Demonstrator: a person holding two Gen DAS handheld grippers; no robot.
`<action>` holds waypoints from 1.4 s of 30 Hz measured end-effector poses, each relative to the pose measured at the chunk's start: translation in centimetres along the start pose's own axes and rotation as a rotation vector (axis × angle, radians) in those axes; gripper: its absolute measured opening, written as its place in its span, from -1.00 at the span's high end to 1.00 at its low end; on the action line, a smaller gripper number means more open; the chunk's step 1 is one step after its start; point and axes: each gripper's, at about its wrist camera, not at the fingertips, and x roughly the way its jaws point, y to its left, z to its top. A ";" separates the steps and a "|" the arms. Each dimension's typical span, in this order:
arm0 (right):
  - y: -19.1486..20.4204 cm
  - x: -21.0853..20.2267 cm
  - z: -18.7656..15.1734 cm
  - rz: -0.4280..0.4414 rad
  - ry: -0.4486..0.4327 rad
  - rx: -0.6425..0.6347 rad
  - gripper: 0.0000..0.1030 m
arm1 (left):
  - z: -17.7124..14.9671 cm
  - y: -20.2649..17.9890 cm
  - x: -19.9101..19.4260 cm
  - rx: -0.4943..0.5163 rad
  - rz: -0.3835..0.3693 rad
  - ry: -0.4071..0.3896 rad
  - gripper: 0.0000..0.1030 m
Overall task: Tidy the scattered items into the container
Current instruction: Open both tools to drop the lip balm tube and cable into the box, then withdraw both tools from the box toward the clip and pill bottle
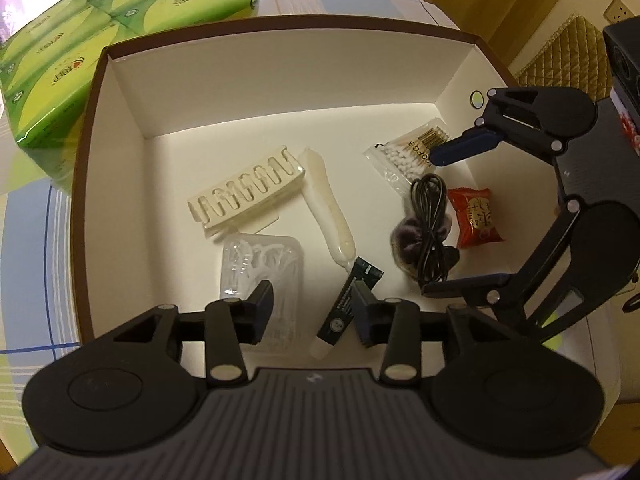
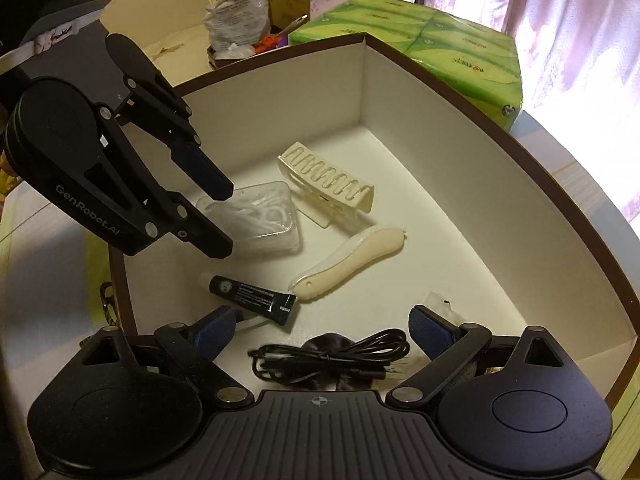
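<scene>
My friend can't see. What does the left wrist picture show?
A white box holds tidied things: a black tube, clear plastic case, cream clip, cotton swabs, black cable and red packet. The left hand-held gripper hangs open above them.

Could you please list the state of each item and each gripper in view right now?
Box: open, no lid on.
Floss pick case: closed, lying flat in box.
Black tube: capped, lying flat.
Cable: coiled, lying on dark scrunchie.
Cotton swab bag: lying flat in box.
Left gripper: fingers apart, holding nothing.
Right gripper: open, empty, over cable.
</scene>
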 end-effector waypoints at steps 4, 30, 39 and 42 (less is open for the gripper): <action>0.1 -0.5 -0.3 -0.007 -0.005 0.016 -0.91 | -0.2 -0.1 -0.1 -0.003 0.000 -0.001 0.18; 1.0 -4.3 -2.9 -0.101 -0.037 0.187 -0.91 | -1.3 -1.4 -2.3 0.031 0.028 -0.043 0.04; 2.0 -5.5 -3.1 -0.134 -0.067 0.199 -0.91 | -2.1 -1.5 -3.9 0.027 0.034 -0.068 0.01; 2.4 -6.1 -3.3 -0.144 -0.086 0.205 -0.91 | -2.4 -1.6 -4.6 0.026 0.030 -0.082 0.01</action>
